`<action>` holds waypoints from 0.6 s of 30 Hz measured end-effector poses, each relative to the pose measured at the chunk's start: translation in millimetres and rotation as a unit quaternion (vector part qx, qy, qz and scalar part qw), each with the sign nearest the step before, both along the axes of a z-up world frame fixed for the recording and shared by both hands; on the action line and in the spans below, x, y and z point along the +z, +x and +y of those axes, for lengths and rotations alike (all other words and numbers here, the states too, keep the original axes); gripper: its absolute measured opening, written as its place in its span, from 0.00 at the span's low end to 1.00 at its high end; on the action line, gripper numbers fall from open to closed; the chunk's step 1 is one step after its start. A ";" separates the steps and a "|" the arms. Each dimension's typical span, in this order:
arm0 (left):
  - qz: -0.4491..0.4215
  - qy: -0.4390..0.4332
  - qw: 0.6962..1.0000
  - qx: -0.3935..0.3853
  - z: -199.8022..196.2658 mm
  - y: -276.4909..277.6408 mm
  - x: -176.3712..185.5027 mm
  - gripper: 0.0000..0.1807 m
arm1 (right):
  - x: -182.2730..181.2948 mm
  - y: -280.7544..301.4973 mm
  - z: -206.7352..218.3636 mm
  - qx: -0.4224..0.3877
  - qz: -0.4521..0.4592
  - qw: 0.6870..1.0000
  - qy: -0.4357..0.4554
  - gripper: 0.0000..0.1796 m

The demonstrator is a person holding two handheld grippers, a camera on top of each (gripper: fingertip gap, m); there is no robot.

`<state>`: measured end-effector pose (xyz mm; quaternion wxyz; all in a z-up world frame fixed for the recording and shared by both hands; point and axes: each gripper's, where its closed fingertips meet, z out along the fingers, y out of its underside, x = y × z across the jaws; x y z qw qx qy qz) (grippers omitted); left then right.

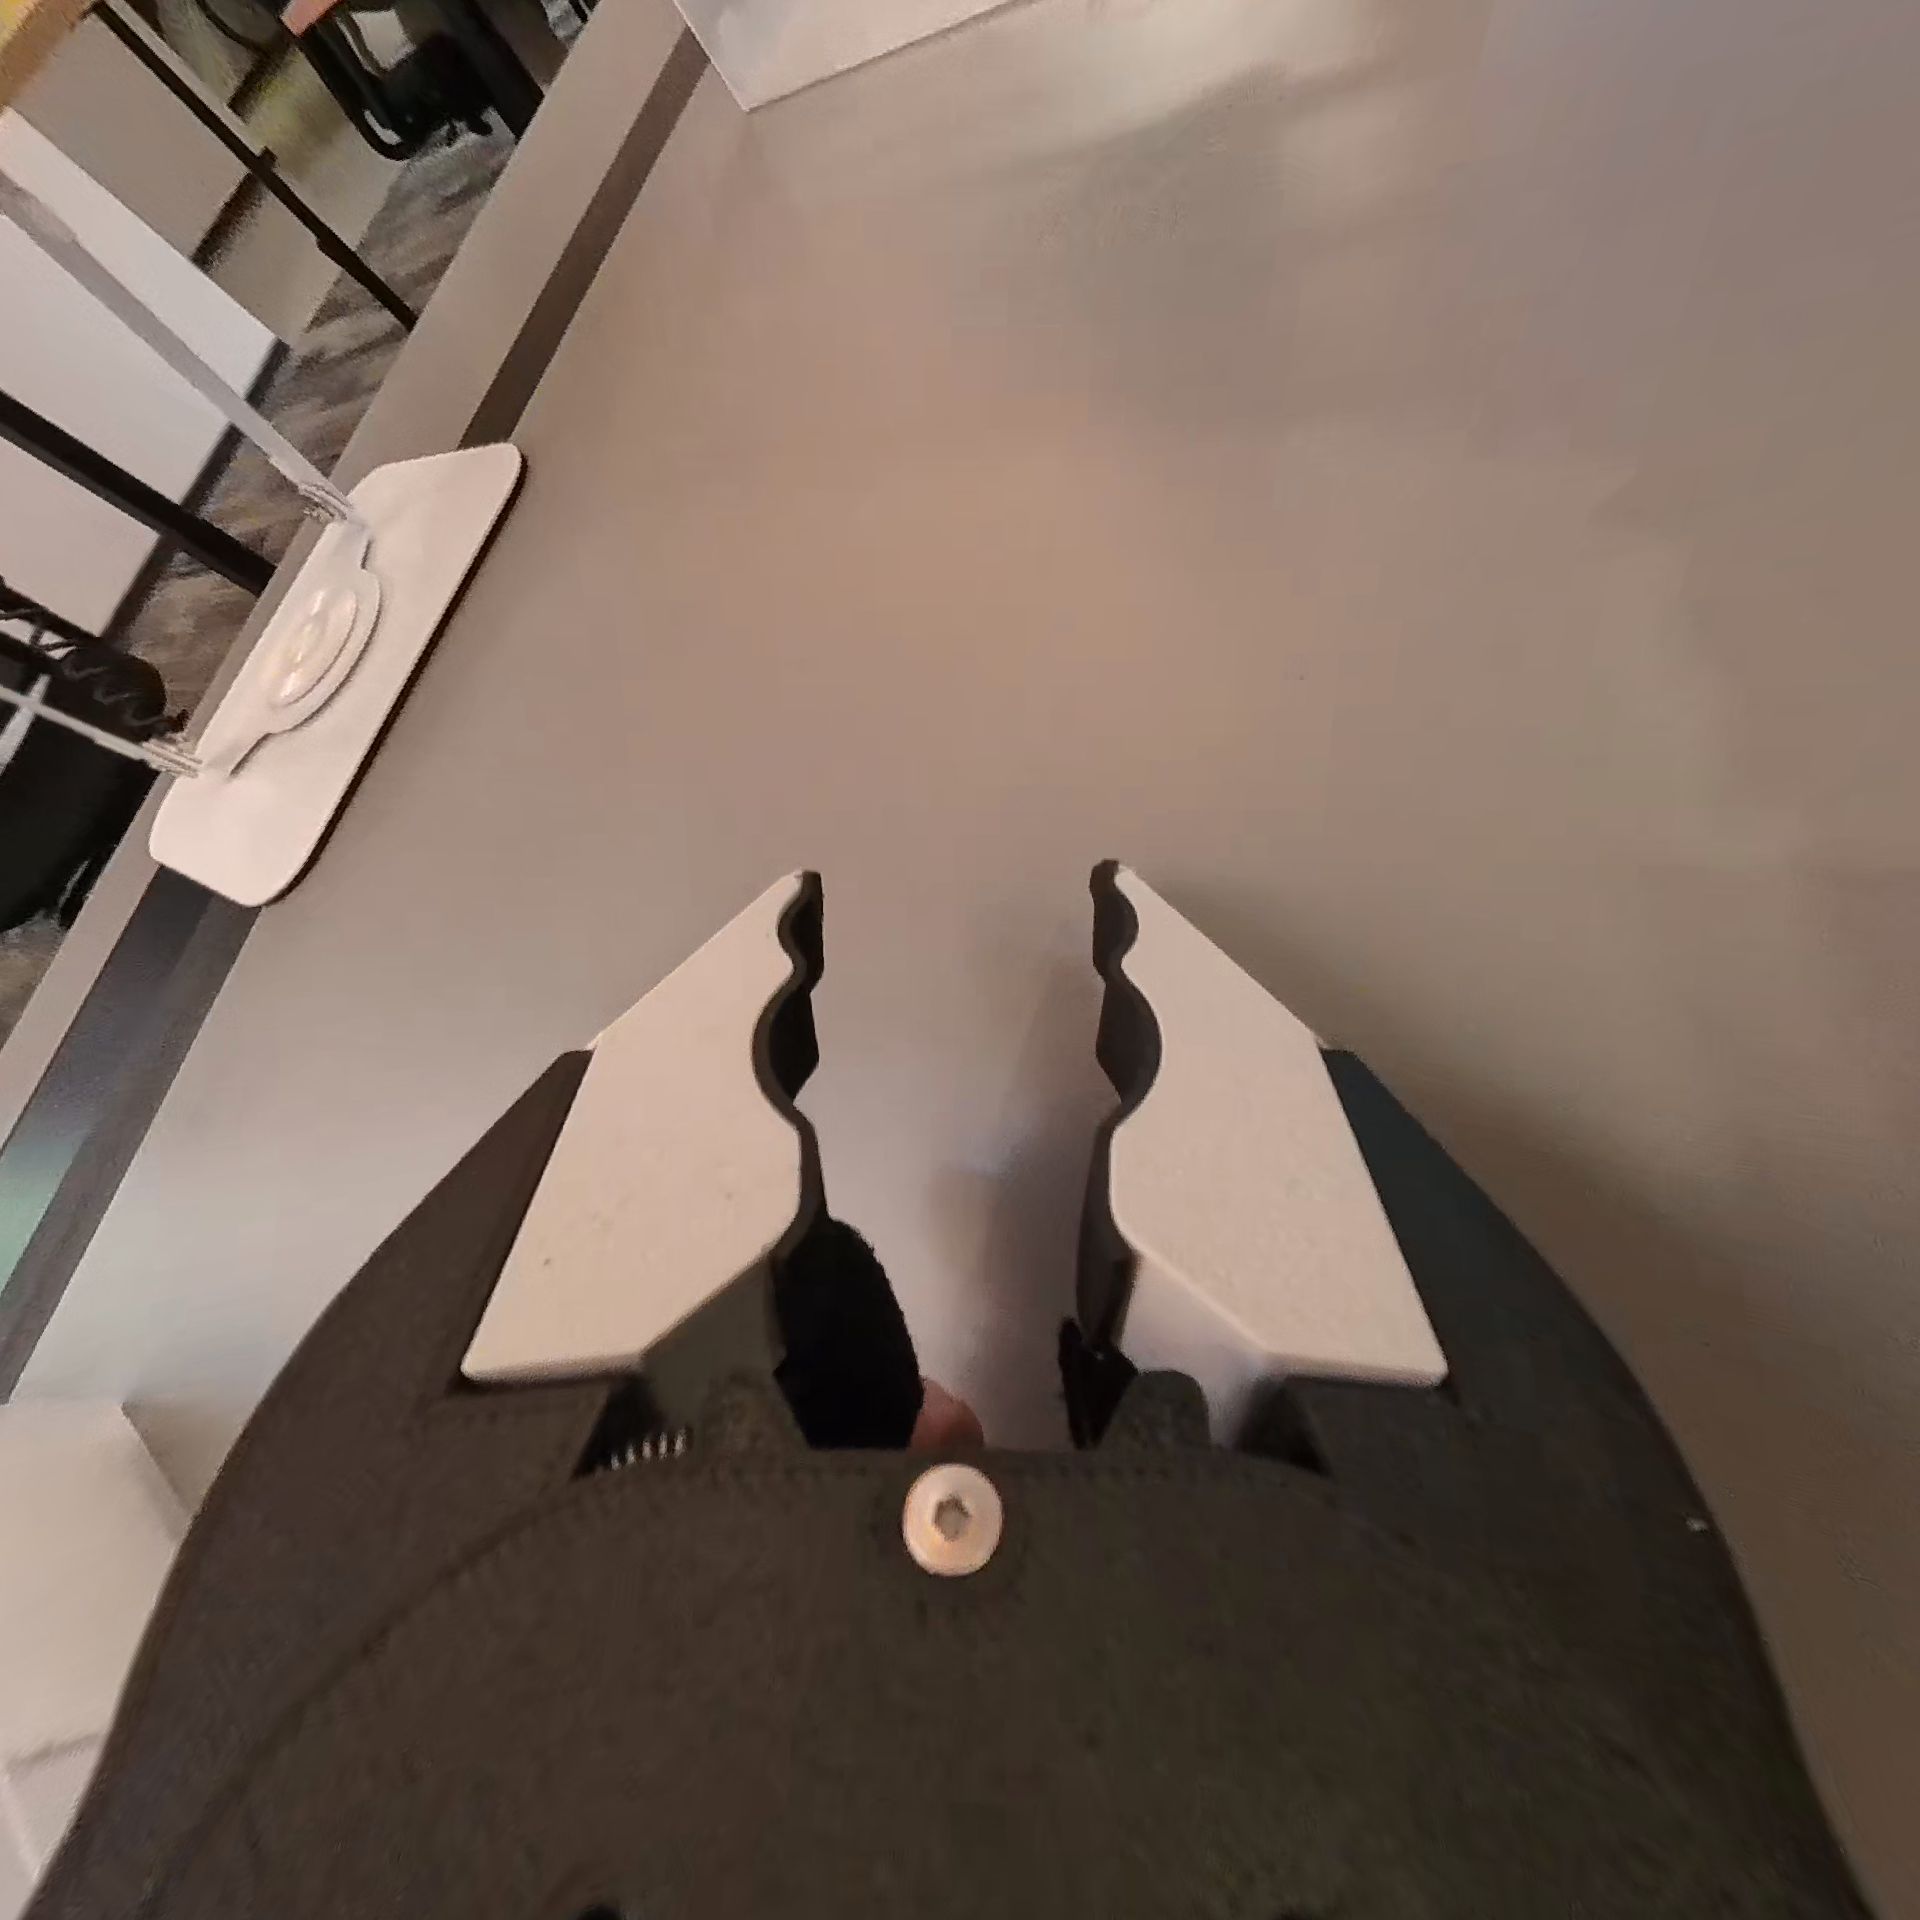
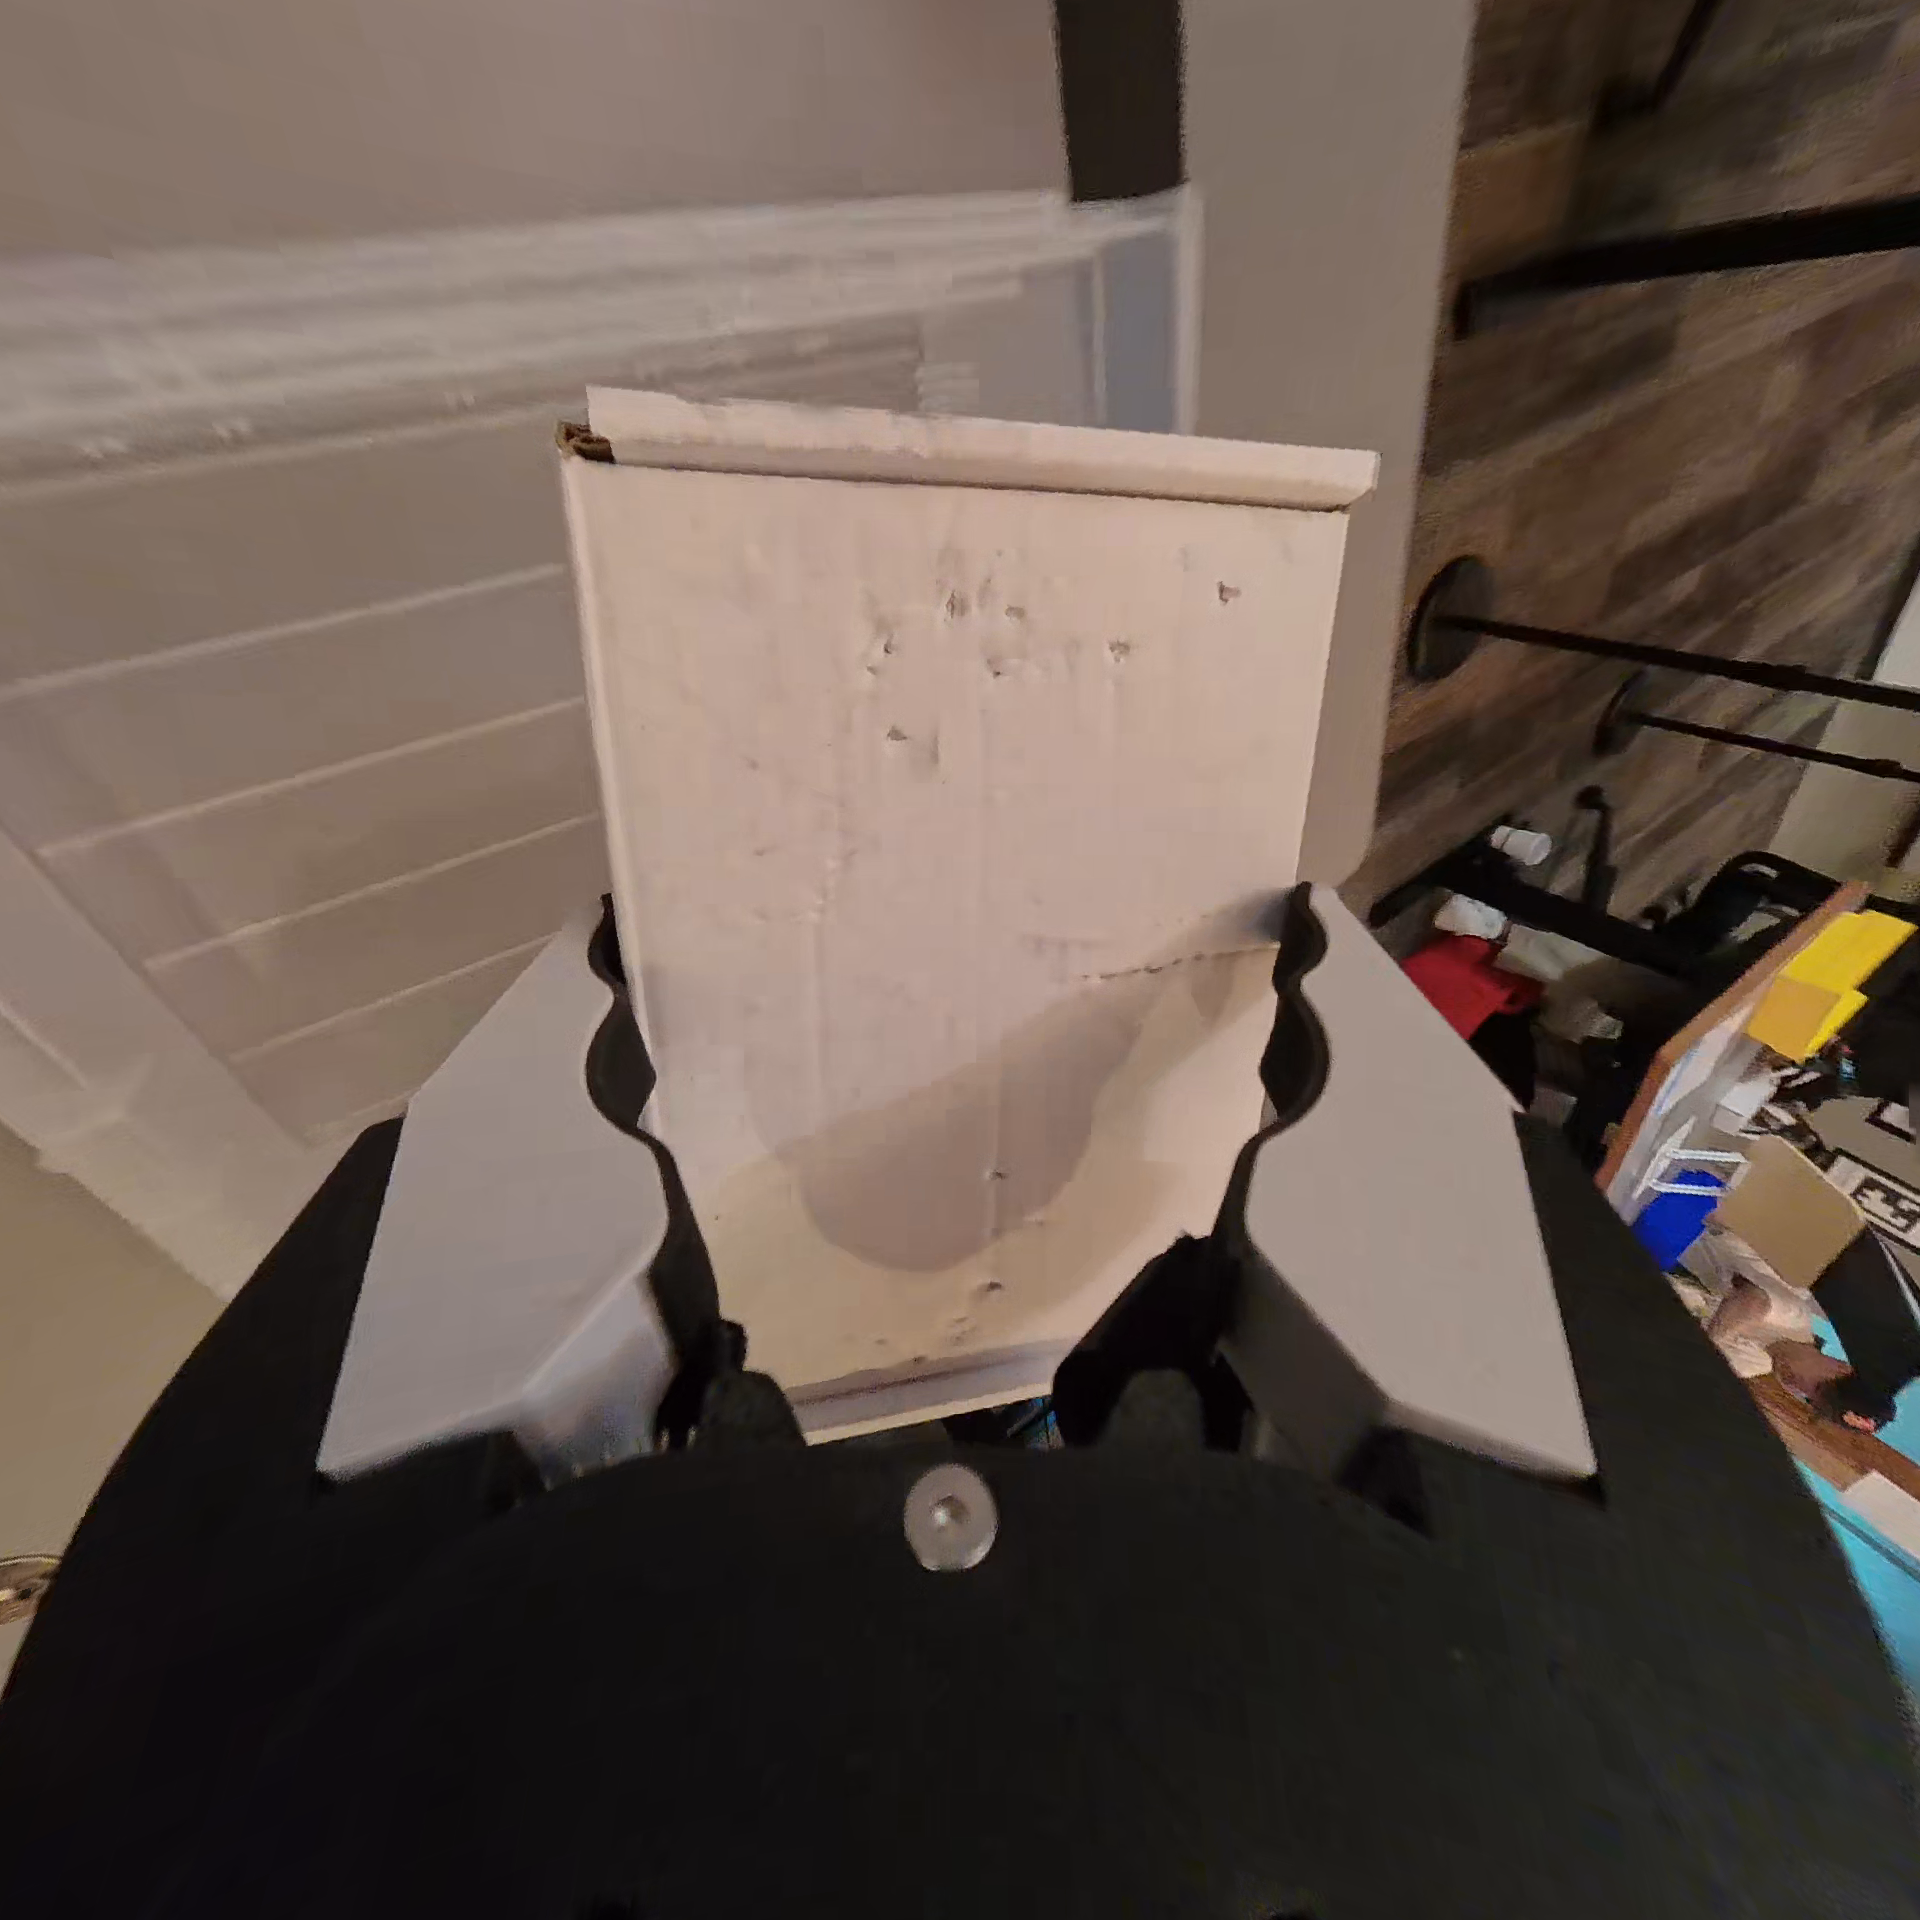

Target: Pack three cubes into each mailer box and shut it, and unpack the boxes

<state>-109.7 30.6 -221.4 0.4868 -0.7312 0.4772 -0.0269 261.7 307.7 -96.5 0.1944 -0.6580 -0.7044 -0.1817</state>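
Observation:
In the right wrist view my right gripper (image 2: pixel 951 914) is shut on a white mailer box (image 2: pixel 966 748). The box is closed and dented, and both fingers press its two sides. It hangs in the air, clear of the grey table (image 2: pixel 260 94). In the left wrist view my left gripper (image 1: pixel 956 883) is open and empty, low over the bare grey table (image 1: pixel 1143 499). A corner of another white box (image 1: pixel 821 42) shows at the top edge of that view. No cubes are in view.
A white plate with a stand foot (image 1: pixel 332 665) sits at the table's left edge. A white block (image 1: pixel 62 1538) lies at the lower left. A clear plastic bin (image 2: pixel 416 520) stands behind the held box. Off the table to the right lies floor clutter (image 2: pixel 1714 1091).

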 end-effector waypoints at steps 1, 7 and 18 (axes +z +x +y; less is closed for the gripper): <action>0.004 0.001 1.000 -0.001 1.2 0.8 -1.0 0.28 | -12.8 4.7 3.3 0.000 -0.013 1.000 -0.011 0.67; 0.009 -0.007 0.999 -0.030 -0.9 8.6 -4.1 0.35 | -79.5 1.7 18.3 0.026 -0.055 0.996 -0.066 0.67; 0.021 -0.009 0.999 -0.043 -3.2 12.3 -7.9 0.33 | -120.8 7.8 35.1 0.026 -0.107 0.988 -0.106 0.67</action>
